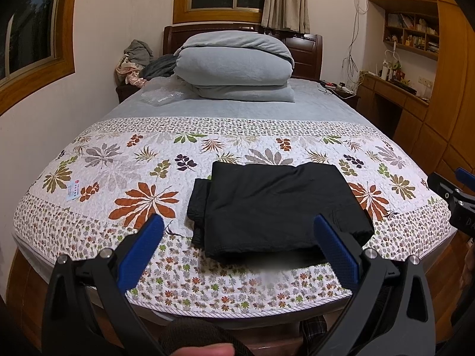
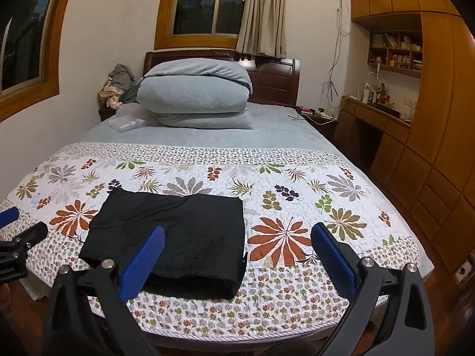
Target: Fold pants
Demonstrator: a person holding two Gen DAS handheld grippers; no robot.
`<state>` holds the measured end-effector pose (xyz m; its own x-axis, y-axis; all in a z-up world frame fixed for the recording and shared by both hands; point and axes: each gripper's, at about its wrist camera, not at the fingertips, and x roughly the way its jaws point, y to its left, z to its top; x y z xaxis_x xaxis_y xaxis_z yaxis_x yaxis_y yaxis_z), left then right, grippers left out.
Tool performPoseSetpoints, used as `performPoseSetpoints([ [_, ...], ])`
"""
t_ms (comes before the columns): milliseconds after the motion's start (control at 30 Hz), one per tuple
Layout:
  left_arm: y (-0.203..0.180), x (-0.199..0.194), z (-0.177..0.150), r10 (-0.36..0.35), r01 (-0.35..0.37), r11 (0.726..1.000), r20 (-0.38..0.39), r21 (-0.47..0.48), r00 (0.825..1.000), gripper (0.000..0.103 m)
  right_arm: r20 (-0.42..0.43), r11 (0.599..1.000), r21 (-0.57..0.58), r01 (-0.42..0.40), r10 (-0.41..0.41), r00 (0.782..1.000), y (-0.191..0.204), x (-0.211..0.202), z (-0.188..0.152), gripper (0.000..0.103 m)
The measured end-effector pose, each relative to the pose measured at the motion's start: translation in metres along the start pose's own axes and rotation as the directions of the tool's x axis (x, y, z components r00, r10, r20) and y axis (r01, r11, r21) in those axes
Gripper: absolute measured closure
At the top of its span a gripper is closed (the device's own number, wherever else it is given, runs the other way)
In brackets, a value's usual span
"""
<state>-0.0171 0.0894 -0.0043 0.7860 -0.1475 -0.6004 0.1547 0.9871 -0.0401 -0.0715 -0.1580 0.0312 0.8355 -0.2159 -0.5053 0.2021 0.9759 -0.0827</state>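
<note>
Black pants [image 1: 276, 207] lie folded into a compact rectangle on the floral quilt [image 1: 118, 184] near the foot of the bed. They also show in the right wrist view [image 2: 178, 237]. My left gripper [image 1: 239, 228] is open and empty, held back from the bed's near edge, in front of the pants. My right gripper [image 2: 237, 240] is open and empty, also back from the edge, with its left finger in front of the pants. The right gripper also shows at the right edge of the left wrist view [image 1: 454, 195], and the left gripper at the left edge of the right wrist view [image 2: 17, 237].
A stack of folded grey-blue bedding [image 1: 234, 65] sits at the head of the bed. A heap of clothes [image 1: 136, 62] lies beside the headboard at the left. A wooden desk and cabinets [image 1: 415, 95] line the right wall. A plastic bag [image 1: 161, 96] lies near the bedding.
</note>
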Motion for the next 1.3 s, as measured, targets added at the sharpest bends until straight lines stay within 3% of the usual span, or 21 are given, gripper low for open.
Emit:
performPoseSetpoints([
  [933, 0.0, 0.001, 0.0, -0.01, 0.01, 1.0, -0.003, 0.006, 1.0, 0.002, 0.019, 1.0, 0.015, 0.0, -0.001, 1.0, -0.002, -0.003, 0.003, 0.003],
  [1100, -0.001, 0.0, 0.0, -0.01, 0.01, 1.0, 0.002, 0.013, 1.0, 0.002, 0.055, 0.991, 0.101, -0.087, 0.082, 0.995, -0.01, -0.009, 0.006, 0.003],
  [1300, -0.002, 0.001, 0.001, -0.01, 0.01, 1.0, 0.005, 0.017, 1.0, 0.002, 0.099, 0.994, 0.097, -0.04, 0.03, 0.995, -0.013, -0.015, 0.008, 0.003],
])
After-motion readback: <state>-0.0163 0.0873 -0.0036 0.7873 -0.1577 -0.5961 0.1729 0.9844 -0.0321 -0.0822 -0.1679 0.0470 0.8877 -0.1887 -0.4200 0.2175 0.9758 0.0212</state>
